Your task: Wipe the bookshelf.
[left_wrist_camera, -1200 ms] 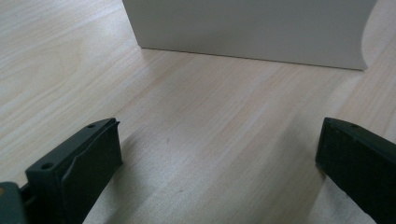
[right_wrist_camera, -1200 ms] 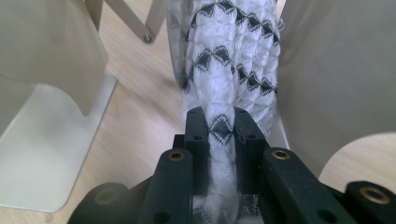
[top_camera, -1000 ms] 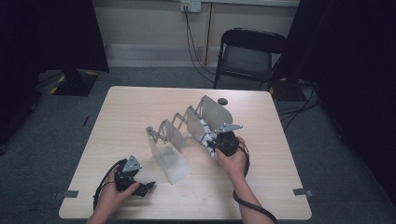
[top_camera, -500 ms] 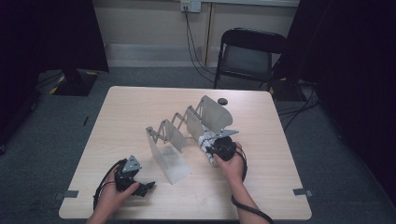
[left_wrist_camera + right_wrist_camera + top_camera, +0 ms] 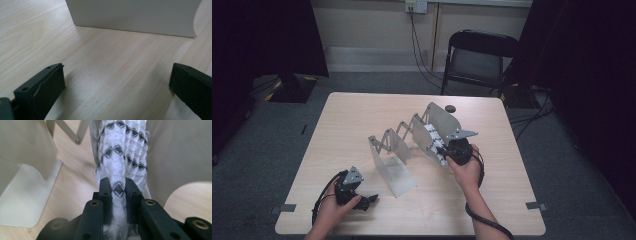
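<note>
The right gripper (image 5: 443,151) is clamped on a white cloth (image 5: 433,143) with a black diamond pattern. In the right gripper view the cloth (image 5: 121,157) runs up from between the two black jaws, which pinch its lower fold tightly, and stands between two pale panels of the rack (image 5: 27,147). From the high view the cloth sits in a slot near the far right end of the rack (image 5: 389,150), an accordion-style divider with scissor links that stretches diagonally across the middle of the table (image 5: 337,120). Whether the cloth rests on the table or hangs just above it is hard to tell.

The left gripper (image 5: 369,200) lies low near the table's front left edge, held in the person's left hand (image 5: 334,210), well apart from the cloth. Its jaws stand wide apart with nothing between them; the left gripper view shows bare wood and the foot of the rack's nearest panel (image 5: 132,15) ahead.

A small dark round object (image 5: 450,108) lies on the table beyond the rack.
</note>
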Motion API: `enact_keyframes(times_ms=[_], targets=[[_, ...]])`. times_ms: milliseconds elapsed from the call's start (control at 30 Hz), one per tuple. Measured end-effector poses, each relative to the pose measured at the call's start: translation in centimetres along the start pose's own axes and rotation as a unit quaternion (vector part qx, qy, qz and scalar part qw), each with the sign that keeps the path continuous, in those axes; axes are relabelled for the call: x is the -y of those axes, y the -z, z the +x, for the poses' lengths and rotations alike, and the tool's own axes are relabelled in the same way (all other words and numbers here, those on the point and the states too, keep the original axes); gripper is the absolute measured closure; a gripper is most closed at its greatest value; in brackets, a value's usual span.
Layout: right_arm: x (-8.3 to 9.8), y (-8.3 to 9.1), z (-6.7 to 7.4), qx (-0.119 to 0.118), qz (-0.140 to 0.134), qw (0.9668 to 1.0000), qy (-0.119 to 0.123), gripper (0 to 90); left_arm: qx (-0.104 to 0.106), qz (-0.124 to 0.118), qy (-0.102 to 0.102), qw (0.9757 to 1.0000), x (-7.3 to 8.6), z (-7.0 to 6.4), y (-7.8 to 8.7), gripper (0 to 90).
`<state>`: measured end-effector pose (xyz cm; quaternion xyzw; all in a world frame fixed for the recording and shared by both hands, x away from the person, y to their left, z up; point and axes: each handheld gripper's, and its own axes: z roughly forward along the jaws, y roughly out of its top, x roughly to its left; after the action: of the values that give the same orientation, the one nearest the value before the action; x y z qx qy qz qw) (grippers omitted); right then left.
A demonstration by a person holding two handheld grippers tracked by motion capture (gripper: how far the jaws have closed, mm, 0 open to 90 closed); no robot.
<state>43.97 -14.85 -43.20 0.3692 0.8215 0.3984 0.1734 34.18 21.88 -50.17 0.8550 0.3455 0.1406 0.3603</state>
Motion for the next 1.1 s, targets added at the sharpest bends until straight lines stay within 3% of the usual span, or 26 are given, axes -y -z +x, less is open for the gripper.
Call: enact_keyframes(times_ms=[367, 533, 700, 1100], targets=[[-3.9, 2.6, 0.4, 0.01, -0.043, 0.9989, 0.019, 78.4, 0.0, 0.0, 0.001, 1.0, 0.0, 0.0, 0.0, 0.0], [-4.9, 3.2, 0.7, 0.009, -0.055, 0.998, 0.029, 78.4, 0.0, 0.0, 0.0, 1.0, 0.0, 0.0, 0.0, 0.0], [-4.3, 2.7, 1.0, 0.007, -0.045, 0.9984, 0.032, 78.3, 0.0, 0.0, 0.0, 1.0, 0.0, 0.0, 0.0, 0.0], [-0.9, 0.0, 0.5, -0.001, -0.002, 1.0, 0.007, 78.3, 0.0, 0.0, 0.0, 1.0, 0.0, 0.0, 0.0, 0.0]])
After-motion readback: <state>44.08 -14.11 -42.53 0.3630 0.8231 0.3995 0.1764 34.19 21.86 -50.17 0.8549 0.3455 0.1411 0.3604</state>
